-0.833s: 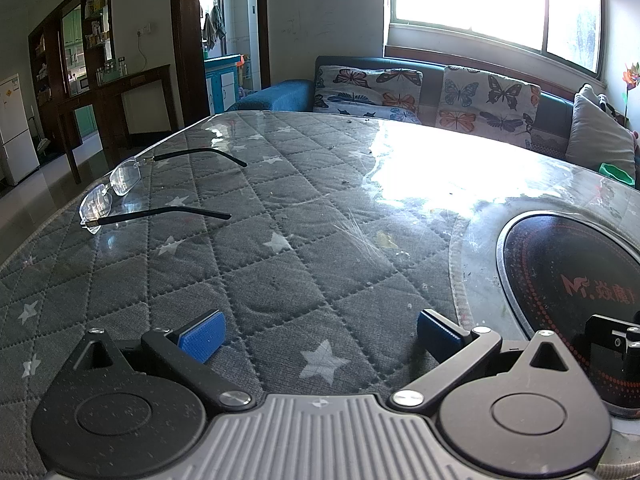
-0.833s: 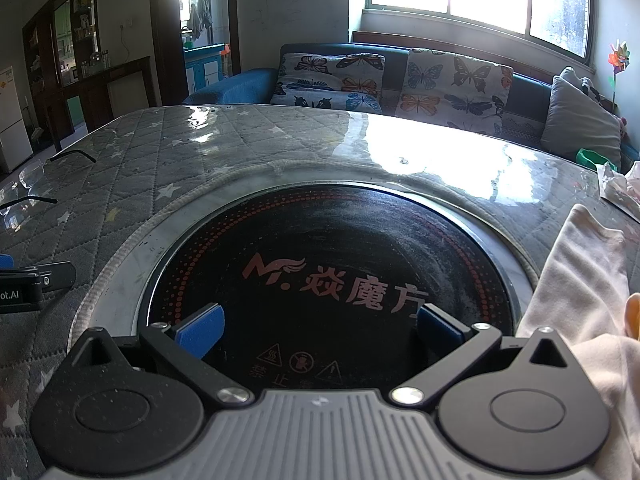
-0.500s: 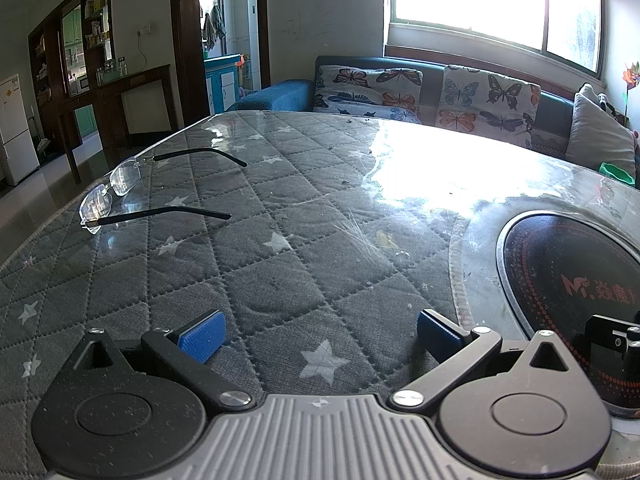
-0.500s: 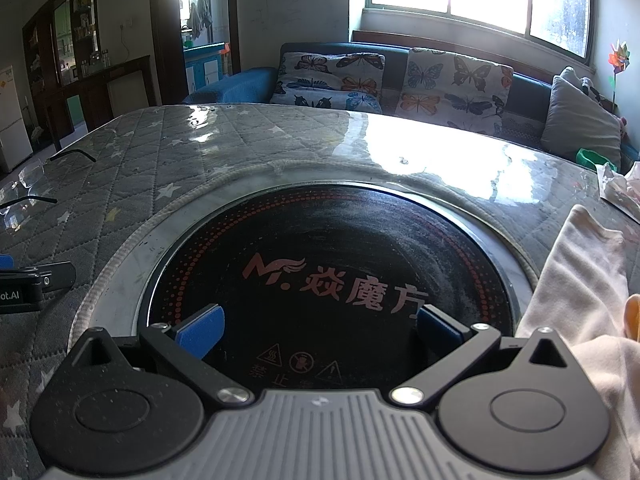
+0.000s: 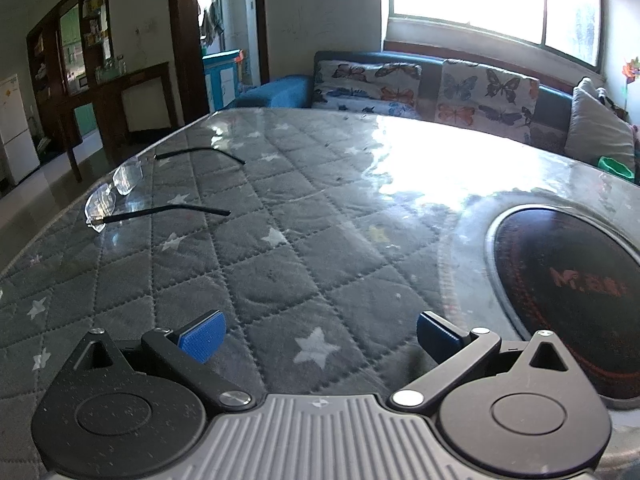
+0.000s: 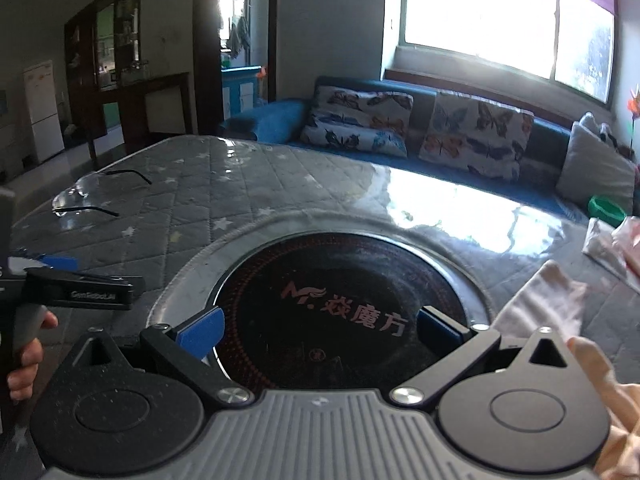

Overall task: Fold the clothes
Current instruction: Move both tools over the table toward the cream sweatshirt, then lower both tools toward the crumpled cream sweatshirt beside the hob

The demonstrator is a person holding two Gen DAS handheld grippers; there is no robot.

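A pale cream garment [image 6: 540,304] lies on the table at the right in the right wrist view, partly behind the gripper body. My right gripper [image 6: 320,330] is open and empty, raised over the round black cooktop [image 6: 340,280]. My left gripper [image 5: 318,338] is open and empty just above the grey star-quilted table cover [image 5: 280,240]. It also shows at the left of the right wrist view [image 6: 60,264], with the hand that holds it. The garment is not in the left wrist view.
Rimless glasses [image 5: 120,192] lie open near the table's left edge, also in the right wrist view [image 6: 80,196]. Crumpled plastic [image 6: 616,240] and a green bowl [image 6: 606,208] are at the far right. A sofa [image 5: 440,92] with butterfly cushions stands behind the table.
My right gripper has risen and pulled back, so more of the table, the glasses and the left gripper show. My left gripper has lifted slightly. Both stay open.
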